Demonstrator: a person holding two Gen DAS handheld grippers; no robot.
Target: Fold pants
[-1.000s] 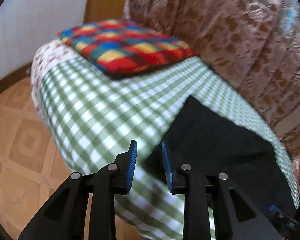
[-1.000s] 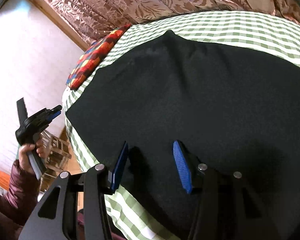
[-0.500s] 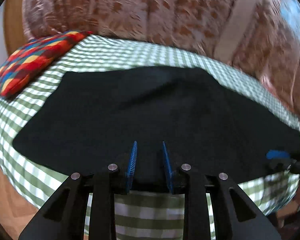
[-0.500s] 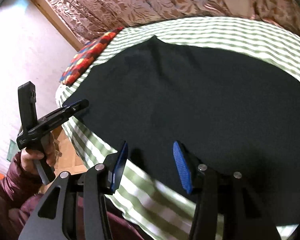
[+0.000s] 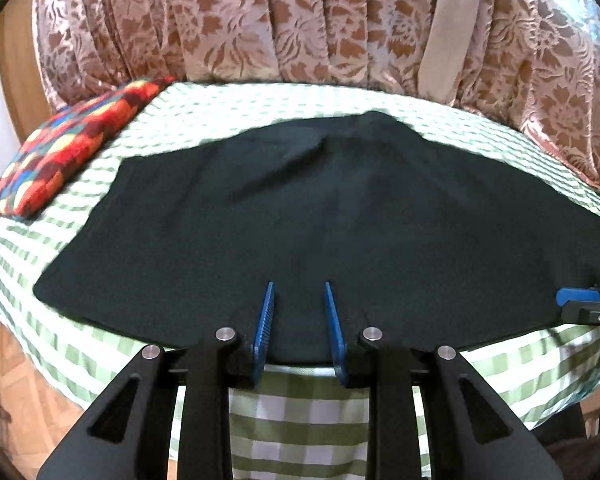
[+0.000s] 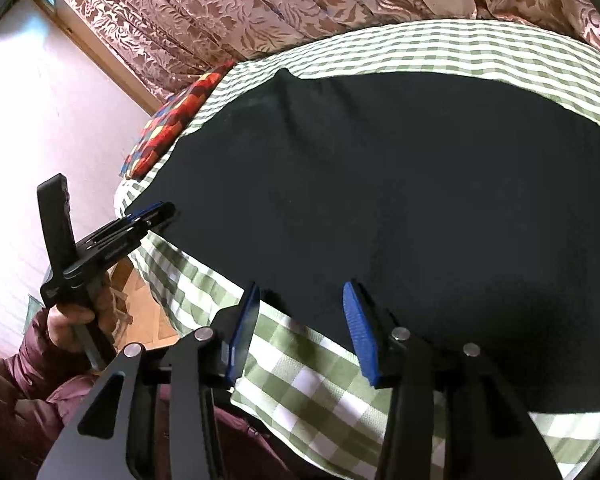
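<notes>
Black pants [image 5: 320,216] flat, few creases, on checked cloth [image 5: 300,412].

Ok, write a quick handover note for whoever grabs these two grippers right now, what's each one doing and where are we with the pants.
Left gripper: open, nothing between its fingers, poised over the near edge of the black pants.
Right gripper: open, empty, at the near edge further along that hem.
Pants: spread flat on the green checked cover, with a patchwork cushion beyond their left end.
Done: pants laid out; no fold visible yet.
Left: pinch the near edge with both grippers, fold it over, then fold again.
</notes>
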